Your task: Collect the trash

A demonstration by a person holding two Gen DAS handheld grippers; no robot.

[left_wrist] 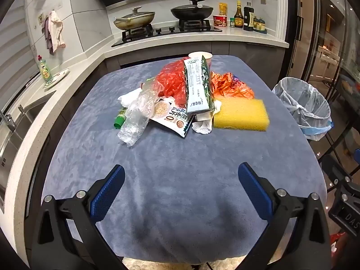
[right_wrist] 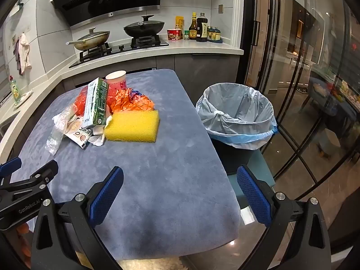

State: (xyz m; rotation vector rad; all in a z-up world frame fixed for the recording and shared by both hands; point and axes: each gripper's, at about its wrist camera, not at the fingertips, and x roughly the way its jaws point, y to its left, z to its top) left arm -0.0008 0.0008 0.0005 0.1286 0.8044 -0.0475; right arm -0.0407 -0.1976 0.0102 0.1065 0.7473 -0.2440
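Jaws of the left gripper [left_wrist: 181, 184] spread wide, nothing between the blue pads, only bare grey-blue cloth of the desk [left_wrist: 180, 157] below. Jaws of the right gripper [right_wrist: 180, 185] spread wide as well, empty, hanging over the right front part of the same desk. Further out, straight ahead of the left jaws and well apart from them, the heap of trash: a crumpled clear plastic bag [left_wrist: 137, 117] at its near left, a printed snack packet [left_wrist: 175, 119] and white crumpled paper [left_wrist: 202, 126] in the middle, a green-and-white carton [left_wrist: 198, 85] leaning on a red plastic bag [left_wrist: 171, 81], orange wrapper [left_wrist: 234, 85] and a paper cup [left_wrist: 200, 56] behind. At the near right corner of the heap, a yellow sponge [right_wrist: 132, 126], lying flat, long axis across the view, just touching the white paper. From the right jaws, heap ahead and to the left; sponge the nearest piece on that side. Trash bin [right_wrist: 238, 112] with pale liner standing off the right edge of the desk, ahead-right of the right jaws, open and apparently without content. Probably the right hand better placed for the sponge and for the carry to the bin; the left nearer to the plastic bag side. No piece collected yet.
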